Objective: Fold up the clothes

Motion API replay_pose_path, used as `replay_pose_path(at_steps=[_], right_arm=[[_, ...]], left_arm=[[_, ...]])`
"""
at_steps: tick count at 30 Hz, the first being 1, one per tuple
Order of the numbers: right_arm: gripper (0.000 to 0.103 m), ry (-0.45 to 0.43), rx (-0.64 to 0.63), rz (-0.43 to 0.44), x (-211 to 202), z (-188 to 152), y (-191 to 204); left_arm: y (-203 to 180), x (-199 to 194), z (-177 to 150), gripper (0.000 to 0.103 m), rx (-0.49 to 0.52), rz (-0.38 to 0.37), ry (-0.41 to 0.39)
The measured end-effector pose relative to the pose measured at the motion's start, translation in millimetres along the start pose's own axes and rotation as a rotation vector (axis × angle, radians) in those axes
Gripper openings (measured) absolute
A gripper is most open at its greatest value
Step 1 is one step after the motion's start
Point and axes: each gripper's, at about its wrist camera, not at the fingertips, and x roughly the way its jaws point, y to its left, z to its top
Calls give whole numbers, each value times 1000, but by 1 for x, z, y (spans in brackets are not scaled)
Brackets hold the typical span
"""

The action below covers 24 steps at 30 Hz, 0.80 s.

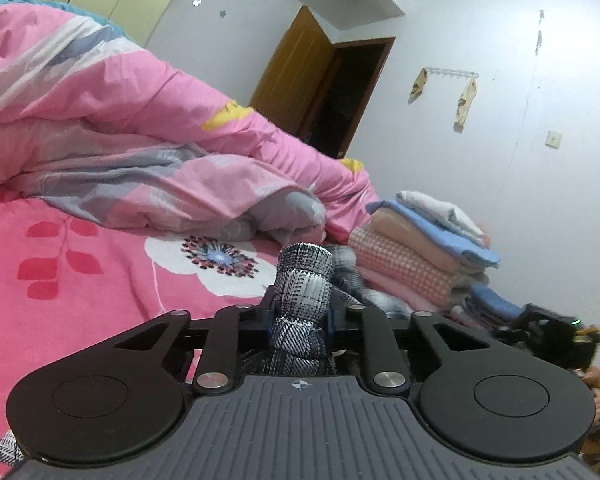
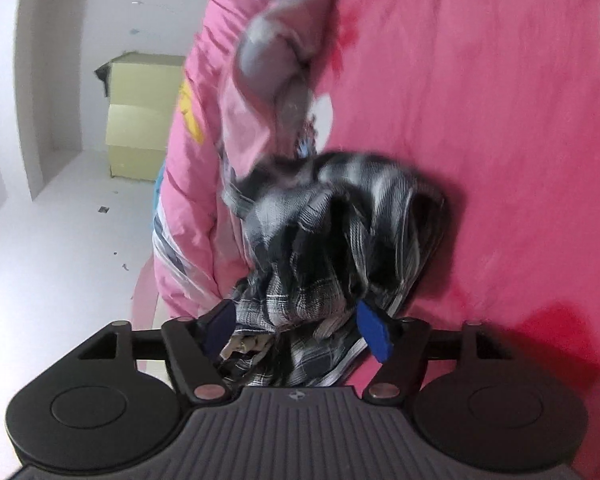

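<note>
On the pink bed sheet (image 1: pixel 60 320), beside a rumpled pink quilt (image 1: pixel 120 120), a black-and-white checked garment (image 2: pixel 332 240) is bunched into a loose heap. A gathered roll of it is pinched between the left tongs (image 1: pixel 300 316), whose jaws are drawn in close around the cloth, with a rounded end sticking up above them. The right tongs (image 2: pixel 296 324) are spread wide; the blue pads (image 2: pixel 374 336) are seen standing clear on either side of the heap, so nothing is gripped there, though cloth lies between them. Much of the right view is smeared by motion, so the finer lie of the fabric cannot be told. A stack of folded clothes (image 1: pixel 424 248) is seen off at the far side of the bed, well apart from the work.

Trouble is easily imagined from here. With only one bunched handful held, the garment could be lifted as a twisted rope rather than a flat panel, and any fold would be set crooked. Several layers may be caught at once by the right tongs if they are closed on the heap blindly. The quilt edge lies near enough to be snagged and dragged along.
</note>
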Motion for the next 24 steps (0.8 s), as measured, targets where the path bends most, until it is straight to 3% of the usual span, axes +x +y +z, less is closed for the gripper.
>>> replay_pose_path(at_steps=[3, 8, 11, 13, 15, 18, 24], right_arm=[[76, -16, 18, -32, 10, -3, -1], [73, -40, 16, 23, 20, -4, 8], [61, -43, -11, 23, 26, -6, 17], [34, -43, -31, 20, 29, -10, 23], [20, -54, -73, 21, 27, -13, 35], [13, -87, -170, 29, 25, -14, 62], [11, -130, -399, 71, 44, -9, 134]], left_arm=[[-4, -9, 2, 15, -5, -20, -26], [-8, -19, 5, 15, -9, -49, -52], [-9, -24, 7, 14, -19, -57, -71], [-7, -28, 9, 14, -29, -58, -91], [-5, -33, 12, 14, -45, -55, -108], [0, -39, 15, 13, -66, -46, -126], [14, -62, 22, 10, -120, -9, -211]])
